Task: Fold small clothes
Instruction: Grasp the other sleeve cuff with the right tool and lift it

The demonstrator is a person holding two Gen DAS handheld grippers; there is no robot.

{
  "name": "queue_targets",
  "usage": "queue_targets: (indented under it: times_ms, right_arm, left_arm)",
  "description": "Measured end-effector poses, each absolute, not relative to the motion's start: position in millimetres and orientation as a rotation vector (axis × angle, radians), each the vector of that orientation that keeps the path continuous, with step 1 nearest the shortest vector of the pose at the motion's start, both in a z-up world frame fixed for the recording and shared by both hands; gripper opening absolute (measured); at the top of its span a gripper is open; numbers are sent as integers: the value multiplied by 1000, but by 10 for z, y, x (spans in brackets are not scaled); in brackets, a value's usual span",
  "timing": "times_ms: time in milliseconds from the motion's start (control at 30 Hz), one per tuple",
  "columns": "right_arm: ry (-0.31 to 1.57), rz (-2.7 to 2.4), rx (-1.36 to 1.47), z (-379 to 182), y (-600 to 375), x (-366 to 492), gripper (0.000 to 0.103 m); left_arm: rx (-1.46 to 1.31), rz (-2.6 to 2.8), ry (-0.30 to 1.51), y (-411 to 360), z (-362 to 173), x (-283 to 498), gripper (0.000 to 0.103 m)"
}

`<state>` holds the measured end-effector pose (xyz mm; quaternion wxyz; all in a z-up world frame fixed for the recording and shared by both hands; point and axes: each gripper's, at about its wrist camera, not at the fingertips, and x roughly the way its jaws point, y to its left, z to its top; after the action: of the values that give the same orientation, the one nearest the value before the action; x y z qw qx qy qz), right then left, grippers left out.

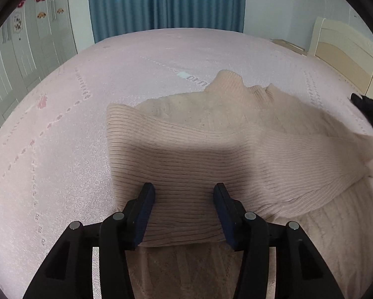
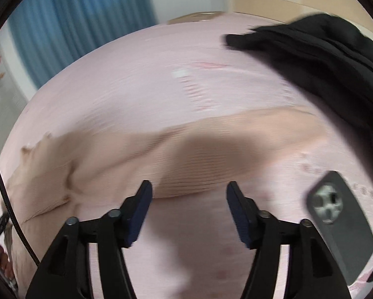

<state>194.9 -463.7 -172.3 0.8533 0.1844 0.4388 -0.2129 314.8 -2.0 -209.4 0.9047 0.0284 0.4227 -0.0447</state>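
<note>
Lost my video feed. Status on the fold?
Both grippers, left and right, open, empty. Beige knit top partly folded on bed. Phone and black garment lie close by.

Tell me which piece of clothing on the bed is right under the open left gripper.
The beige ribbed garment: the left gripper hangs open right over it. The black garment lies off to the right, apart.

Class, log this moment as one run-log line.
left tongs: open over beige knit top | right tongs: open, at its edge | bedspread
</note>
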Motion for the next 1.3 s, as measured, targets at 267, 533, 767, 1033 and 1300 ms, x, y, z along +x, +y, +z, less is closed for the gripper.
queue_targets:
  times_ms: [267, 533, 767, 1033, 1300]
  right_arm:
    - [932, -514, 560, -1987, -5189, 2009, 71]
    - [848, -608, 654, -2012, -5529, 2120, 67]
    - [841, -653, 612, -1992, -5757, 2153, 11]
    - [757, -645, 432, -1493, -5472, 2069, 10]
    - [638, -554, 245, -522, -4748, 2179, 10]
  left_arm:
    - [100, -71, 866, -103, -2075, 3134, 51]
    - [120, -61, 867, -147, -2090, 3134, 51]
    - [126, -57, 867, -149, -2099, 3142, 52]
    - [46, -96, 894, -50, -2056, 3169, 56]
    - [-71, -132, 932, 168, -1679, 2920, 81]
